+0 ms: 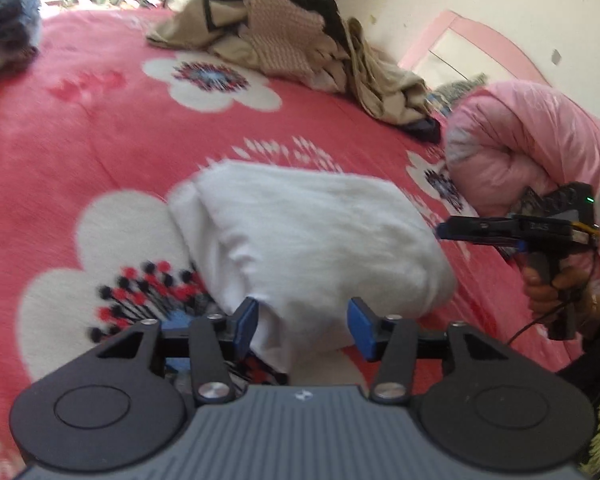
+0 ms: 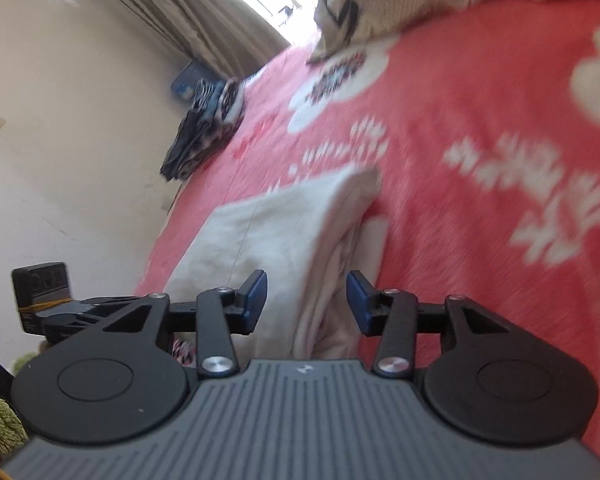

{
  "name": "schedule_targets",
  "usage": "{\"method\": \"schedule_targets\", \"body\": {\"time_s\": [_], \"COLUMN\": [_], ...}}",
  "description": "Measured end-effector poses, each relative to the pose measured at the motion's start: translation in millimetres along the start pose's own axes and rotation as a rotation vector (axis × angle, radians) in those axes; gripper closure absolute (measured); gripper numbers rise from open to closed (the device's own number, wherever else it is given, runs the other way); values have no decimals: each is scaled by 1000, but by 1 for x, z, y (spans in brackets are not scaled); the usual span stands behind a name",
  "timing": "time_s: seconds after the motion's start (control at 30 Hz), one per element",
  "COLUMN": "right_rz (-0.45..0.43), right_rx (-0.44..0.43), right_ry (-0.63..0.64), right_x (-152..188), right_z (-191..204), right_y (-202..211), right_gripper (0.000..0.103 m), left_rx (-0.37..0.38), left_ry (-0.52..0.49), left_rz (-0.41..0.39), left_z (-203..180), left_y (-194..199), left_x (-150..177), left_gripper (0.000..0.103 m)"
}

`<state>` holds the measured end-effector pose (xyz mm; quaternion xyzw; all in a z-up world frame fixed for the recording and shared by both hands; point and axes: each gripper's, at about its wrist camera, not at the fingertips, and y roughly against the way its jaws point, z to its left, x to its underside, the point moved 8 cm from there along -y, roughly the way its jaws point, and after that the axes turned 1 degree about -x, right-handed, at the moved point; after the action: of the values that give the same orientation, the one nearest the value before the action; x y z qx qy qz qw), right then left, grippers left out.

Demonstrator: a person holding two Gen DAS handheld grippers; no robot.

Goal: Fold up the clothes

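A folded white garment [image 1: 300, 240] lies on the red flowered bedspread [image 1: 100, 120]. My left gripper [image 1: 302, 326] is open, with its blue pads on either side of the garment's near edge. In the right wrist view the same white garment [image 2: 284, 232] lies under my right gripper [image 2: 306, 302], which is open over its folded edge. The right gripper also shows in the left wrist view [image 1: 440, 232], at the garment's right side, held by a hand. The left gripper's body shows at the left of the right wrist view [image 2: 44, 296].
A heap of beige, pink and black clothes [image 1: 292, 40] lies at the far side of the bed. A rolled pink quilt [image 1: 532, 148] sits at the right. A dark folded stack [image 1: 4, 32] is at the far left, also seen in the right wrist view [image 2: 208, 124].
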<state>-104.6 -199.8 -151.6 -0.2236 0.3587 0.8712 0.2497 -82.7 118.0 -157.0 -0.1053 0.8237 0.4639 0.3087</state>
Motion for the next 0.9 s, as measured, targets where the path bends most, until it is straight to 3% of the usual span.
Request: {"method": "schedule_targets", "body": {"time_s": [0.1,0.27,0.33,0.43,0.53,0.73,0.83,0.9], "right_rz": [-65,-86,-64,4,104,103,54,12], "right_rx": [21,-31,-3,139,221,248,214,187], "right_ry": [85,298,414,562,611,630,646,649], "right_x": [-19,-30,-19,7,38,32,17,4], "right_z": [13,65,81,77,49,48,65,76], "right_y": [17,2,-13,-40,-63,-55,-37,-31], "right_gripper": [60,62,63,66,71,71,71,71], "left_rx": [-46,-2,-48,-143,-161,-160,-174,-136], "left_ry": [-13,-83,-155,-238,-269,-250,-265,-254], "left_rz": [-77,-102,-51,17,42,33,-12,-50], "left_z": [2,-21,-27,-23,-17,-12,-13,-16], "left_y": [18,9,-13,-42,-52,-33,-15,-10], "left_x": [-17,-28,-18,4,18,10,-6,-22], "left_gripper": [43,45,46,46,41,41,41,41]}}
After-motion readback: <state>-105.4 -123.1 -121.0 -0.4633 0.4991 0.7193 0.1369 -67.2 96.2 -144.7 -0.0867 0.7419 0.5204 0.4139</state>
